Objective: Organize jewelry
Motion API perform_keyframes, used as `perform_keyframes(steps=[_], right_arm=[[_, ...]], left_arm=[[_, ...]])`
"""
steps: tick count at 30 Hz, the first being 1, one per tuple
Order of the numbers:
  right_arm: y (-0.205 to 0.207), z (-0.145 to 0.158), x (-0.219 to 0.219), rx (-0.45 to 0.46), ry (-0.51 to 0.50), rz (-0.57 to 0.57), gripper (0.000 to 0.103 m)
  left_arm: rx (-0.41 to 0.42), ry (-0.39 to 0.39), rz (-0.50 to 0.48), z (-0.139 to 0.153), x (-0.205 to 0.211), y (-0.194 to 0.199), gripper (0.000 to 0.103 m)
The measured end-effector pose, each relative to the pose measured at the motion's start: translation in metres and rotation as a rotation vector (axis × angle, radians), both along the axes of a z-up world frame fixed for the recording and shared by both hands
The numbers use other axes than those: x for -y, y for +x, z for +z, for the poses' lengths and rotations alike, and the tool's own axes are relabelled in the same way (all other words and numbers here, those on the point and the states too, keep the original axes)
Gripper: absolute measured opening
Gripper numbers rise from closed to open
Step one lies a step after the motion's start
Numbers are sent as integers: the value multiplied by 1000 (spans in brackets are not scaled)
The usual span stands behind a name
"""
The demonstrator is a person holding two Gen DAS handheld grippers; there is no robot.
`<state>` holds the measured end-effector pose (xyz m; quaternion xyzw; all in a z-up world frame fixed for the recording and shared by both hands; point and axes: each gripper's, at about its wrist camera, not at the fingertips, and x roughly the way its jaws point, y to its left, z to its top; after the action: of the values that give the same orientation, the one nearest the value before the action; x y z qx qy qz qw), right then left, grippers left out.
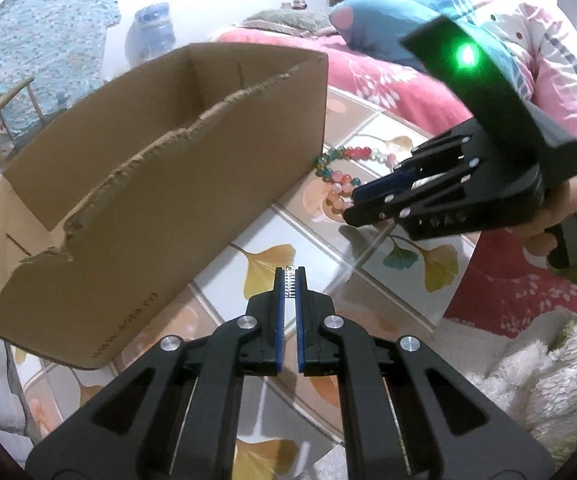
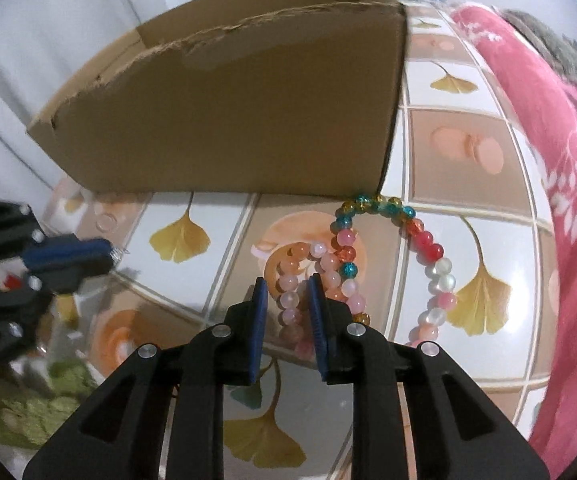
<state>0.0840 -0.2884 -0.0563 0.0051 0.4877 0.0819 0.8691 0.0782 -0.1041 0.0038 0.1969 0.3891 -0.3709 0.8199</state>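
Between our right gripper's (image 2: 287,294) part-open fingers lies the pink bead bracelet (image 2: 292,280), ungripped, near the cardboard box (image 2: 228,120); we should close squarely across the beads. Our left gripper (image 1: 289,280) pinches a small silver piece (image 1: 289,283); we keep it raised clear.

Both fisheye views are evenly and softly lit, straight lines are bowed around the cardboard box (image 1: 140,184) (image 2: 224,120), black vignetting is seen at the corners, and motion blur is shown left of it on the left gripper (image 2: 118,255).
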Motion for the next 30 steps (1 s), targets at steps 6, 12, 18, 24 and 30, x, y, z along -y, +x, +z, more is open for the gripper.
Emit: perform_keyframes(steps=[6, 12, 18, 24, 30], right_arm=[[-4, 3, 1, 5, 44, -41, 9], [-19, 28, 23, 63, 237, -97, 9], [-27, 72, 31, 174, 362, -104, 9], [-26, 122, 36, 304, 432, -55, 9], [12, 158, 27, 382, 447, 44, 9]], left_arm=[[33, -42, 2, 12, -2, -3, 4], [65, -107, -11, 32, -6, -5, 4], [99, -192, -1, 56, -15, -2, 4], [142, -253, 30, 80, -25, 9, 4], [166, -290, 108, 98, -48, 35, 4]])
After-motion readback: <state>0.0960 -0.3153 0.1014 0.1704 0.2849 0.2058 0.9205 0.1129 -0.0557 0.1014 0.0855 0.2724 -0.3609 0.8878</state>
